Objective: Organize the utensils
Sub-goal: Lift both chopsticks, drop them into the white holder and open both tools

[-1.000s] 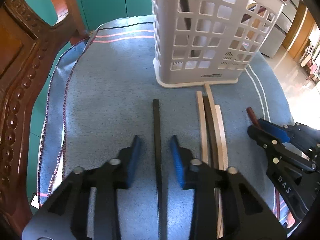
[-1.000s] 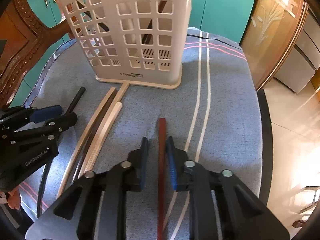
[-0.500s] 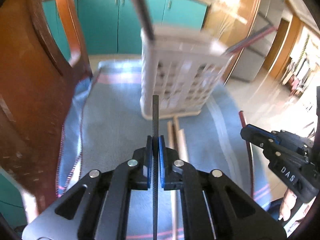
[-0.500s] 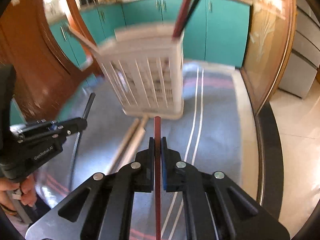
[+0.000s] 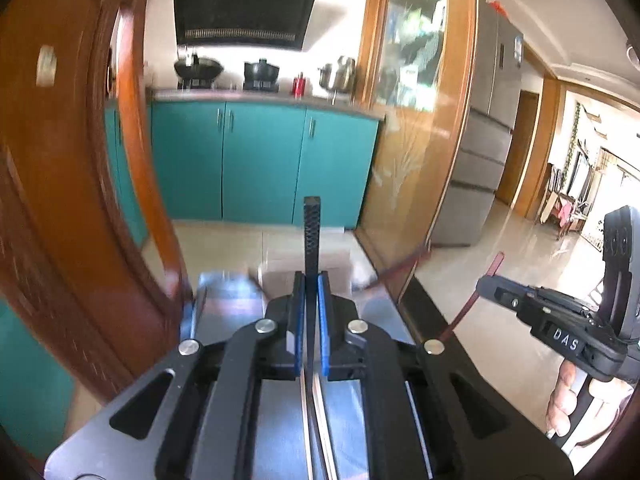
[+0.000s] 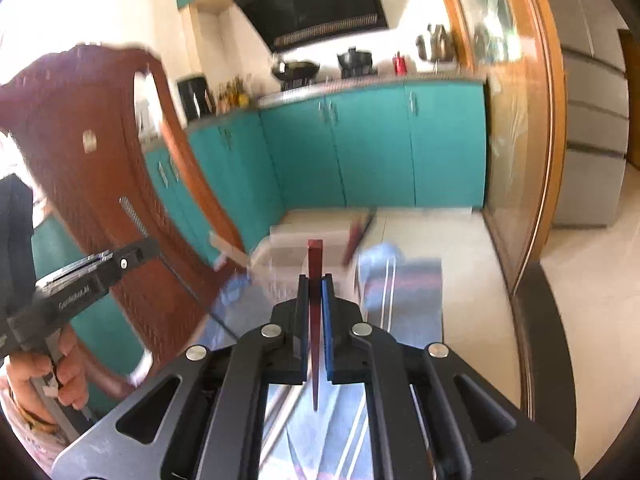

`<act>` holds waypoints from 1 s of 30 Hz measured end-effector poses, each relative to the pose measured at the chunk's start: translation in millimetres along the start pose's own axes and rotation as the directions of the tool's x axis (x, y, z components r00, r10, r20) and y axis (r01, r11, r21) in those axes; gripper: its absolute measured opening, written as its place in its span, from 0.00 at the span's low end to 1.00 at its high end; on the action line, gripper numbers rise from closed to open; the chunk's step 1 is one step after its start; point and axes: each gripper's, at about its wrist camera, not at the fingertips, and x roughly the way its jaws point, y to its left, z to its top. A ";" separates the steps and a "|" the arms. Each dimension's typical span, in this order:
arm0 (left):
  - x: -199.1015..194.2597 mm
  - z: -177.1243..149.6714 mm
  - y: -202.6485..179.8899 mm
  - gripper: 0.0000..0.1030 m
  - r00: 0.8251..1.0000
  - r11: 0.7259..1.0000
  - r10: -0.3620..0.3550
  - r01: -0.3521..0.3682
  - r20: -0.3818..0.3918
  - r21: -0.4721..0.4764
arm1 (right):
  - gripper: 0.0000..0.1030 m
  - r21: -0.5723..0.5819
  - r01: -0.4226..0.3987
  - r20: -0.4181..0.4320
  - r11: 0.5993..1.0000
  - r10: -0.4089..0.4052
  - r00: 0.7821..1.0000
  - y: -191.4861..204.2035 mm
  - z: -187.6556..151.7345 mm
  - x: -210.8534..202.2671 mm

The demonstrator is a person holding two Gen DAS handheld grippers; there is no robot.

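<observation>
Above the blue cloth (image 5: 228, 300), my left tongs (image 5: 311, 280) clamp a black textured chopstick (image 5: 311, 232); right tongs (image 6: 315, 284), marked "DAS", clamp a dark red chopstick (image 6: 314, 264).

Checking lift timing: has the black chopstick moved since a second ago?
Yes. The black chopstick rose off the cloth, clamped in the left gripper, now tipped up against the teal cabinets.

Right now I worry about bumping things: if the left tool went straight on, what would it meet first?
Probably nothing close: the left tool, shut on the black chopstick, points above the blurred white basket toward the teal cabinets. Depth is unclear.
</observation>
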 end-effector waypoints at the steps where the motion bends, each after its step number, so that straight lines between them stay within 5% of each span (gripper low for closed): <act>1: -3.3 10.8 -1.5 0.07 1.000 1.000 0.006 -0.006 0.018 0.004 | 0.07 0.000 0.002 0.037 1.000 -0.002 0.999 2.6 14.5 -3.1; 7: -0.4 76.6 1.4 0.07 0.990 0.998 0.026 -0.018 0.137 -0.057 | 0.07 0.037 0.035 0.186 0.999 -0.042 0.982 8.2 74.9 -8.8; 11: 27.1 81.7 0.8 0.07 0.980 0.995 0.098 -0.091 0.172 -0.050 | 0.07 0.068 0.041 0.330 0.997 -0.061 0.942 4.5 87.8 -6.2; 17: 74.3 41.5 10.3 0.07 0.989 0.989 0.140 -0.137 0.052 -0.053 | 0.07 0.069 0.076 0.256 0.995 -0.091 0.962 -5.5 58.3 49.4; 24: 75.6 22.0 20.0 0.08 0.989 0.988 0.146 -0.144 0.022 -0.061 | 0.07 0.031 0.098 0.192 0.995 -0.102 0.976 -8.0 26.9 68.4; 30: 43.0 12.0 29.1 0.29 0.992 0.990 0.107 -0.100 0.069 -0.096 | 0.26 0.052 0.095 0.226 0.994 -0.104 0.969 -16.3 6.7 32.6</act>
